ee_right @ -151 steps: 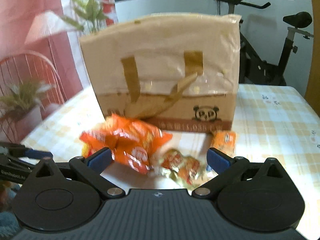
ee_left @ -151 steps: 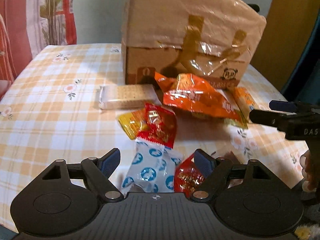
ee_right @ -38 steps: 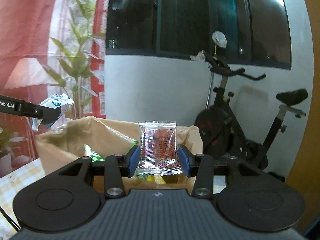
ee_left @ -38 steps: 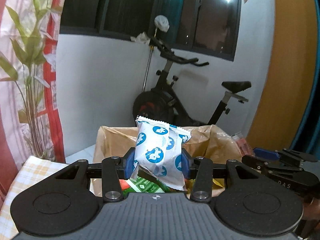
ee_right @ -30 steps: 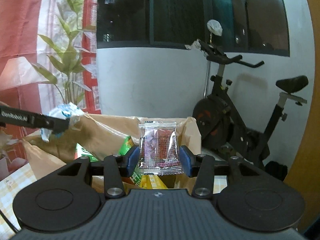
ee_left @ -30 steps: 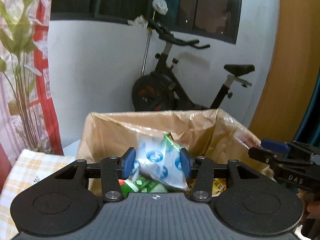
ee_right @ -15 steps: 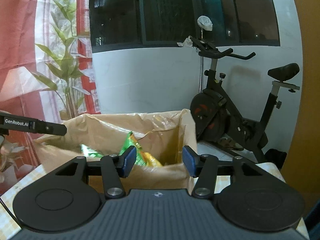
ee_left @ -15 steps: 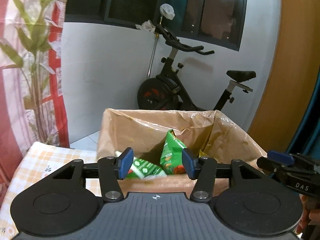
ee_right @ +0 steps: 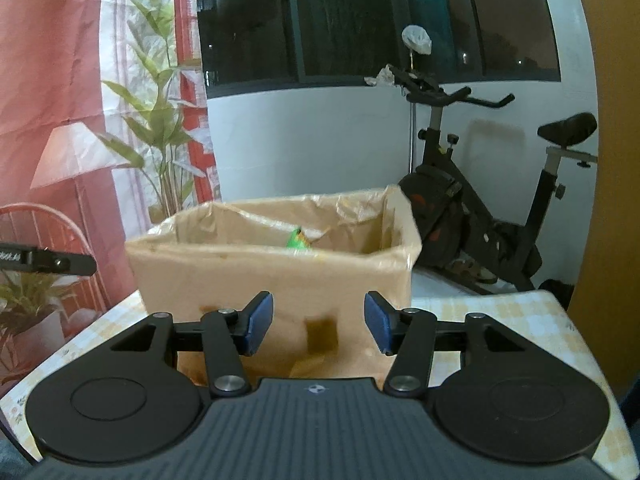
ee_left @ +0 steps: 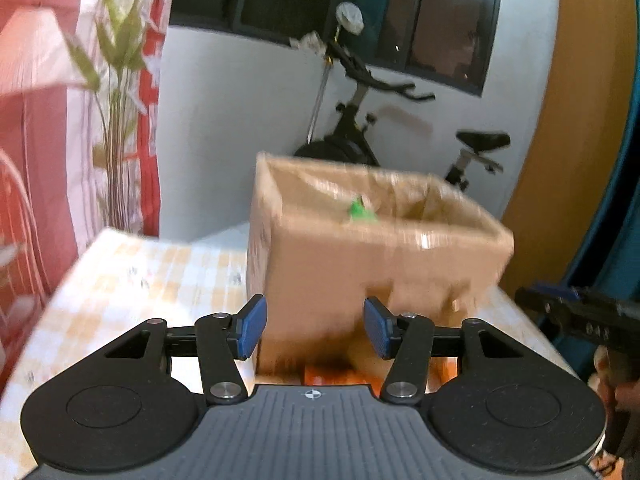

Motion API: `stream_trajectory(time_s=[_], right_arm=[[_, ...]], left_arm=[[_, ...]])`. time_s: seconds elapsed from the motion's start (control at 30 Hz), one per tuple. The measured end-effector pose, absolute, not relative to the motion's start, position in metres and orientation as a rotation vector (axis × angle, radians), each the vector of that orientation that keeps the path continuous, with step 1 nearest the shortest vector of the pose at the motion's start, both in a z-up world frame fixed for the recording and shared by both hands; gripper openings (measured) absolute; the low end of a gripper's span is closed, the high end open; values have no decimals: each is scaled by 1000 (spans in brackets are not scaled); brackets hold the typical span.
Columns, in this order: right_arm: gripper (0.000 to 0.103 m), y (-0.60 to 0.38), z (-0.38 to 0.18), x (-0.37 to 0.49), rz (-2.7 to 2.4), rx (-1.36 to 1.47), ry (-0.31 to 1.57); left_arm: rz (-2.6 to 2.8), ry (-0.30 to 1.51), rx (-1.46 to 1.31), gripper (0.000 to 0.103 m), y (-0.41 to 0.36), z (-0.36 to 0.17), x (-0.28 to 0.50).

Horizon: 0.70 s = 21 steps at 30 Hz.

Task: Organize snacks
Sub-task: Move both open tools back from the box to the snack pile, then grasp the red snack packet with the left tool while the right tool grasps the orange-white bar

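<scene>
A brown cardboard box [ee_left: 360,256] lined with plastic stands on the checked table [ee_left: 140,280]; it also shows in the right wrist view [ee_right: 280,280]. A green snack packet [ee_left: 360,210] pokes up inside it, also seen in the right wrist view [ee_right: 298,240]. An orange packet [ee_left: 332,376] lies at the box's foot. My left gripper [ee_left: 314,332] is open and empty, in front of the box and below its rim. My right gripper [ee_right: 318,330] is open and empty, facing the box's side. The left wrist view is blurred.
An exercise bike [ee_right: 472,200] stands behind the table by the white wall. A plant [ee_right: 160,140] and red curtain [ee_right: 52,80] are at the left. The right gripper's tip [ee_left: 576,312] shows at the right of the left view, the left gripper's tip [ee_right: 44,262] at the left of the right view.
Both grippers have pulled back and dropped lower from over the box. Earlier the left released the blue-white packet and the right the clear red packet into the box.
</scene>
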State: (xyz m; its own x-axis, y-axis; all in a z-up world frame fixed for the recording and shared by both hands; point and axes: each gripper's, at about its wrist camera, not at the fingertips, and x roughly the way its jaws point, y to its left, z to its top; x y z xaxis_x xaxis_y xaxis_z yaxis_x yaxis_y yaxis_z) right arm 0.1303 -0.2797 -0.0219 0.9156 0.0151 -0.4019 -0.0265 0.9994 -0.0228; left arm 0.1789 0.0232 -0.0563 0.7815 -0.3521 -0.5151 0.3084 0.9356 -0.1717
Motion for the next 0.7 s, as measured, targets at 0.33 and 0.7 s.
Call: stream_trajectory(time_s=[0.33,0.7], right_arm=[[54,-266,-78,103,40,-11,563],[54,-261,-111,92,41,11,655]], left_arm=[[-432,770,-20,56,8,-147,150],[-621,885,42,75,-8,-190,144]])
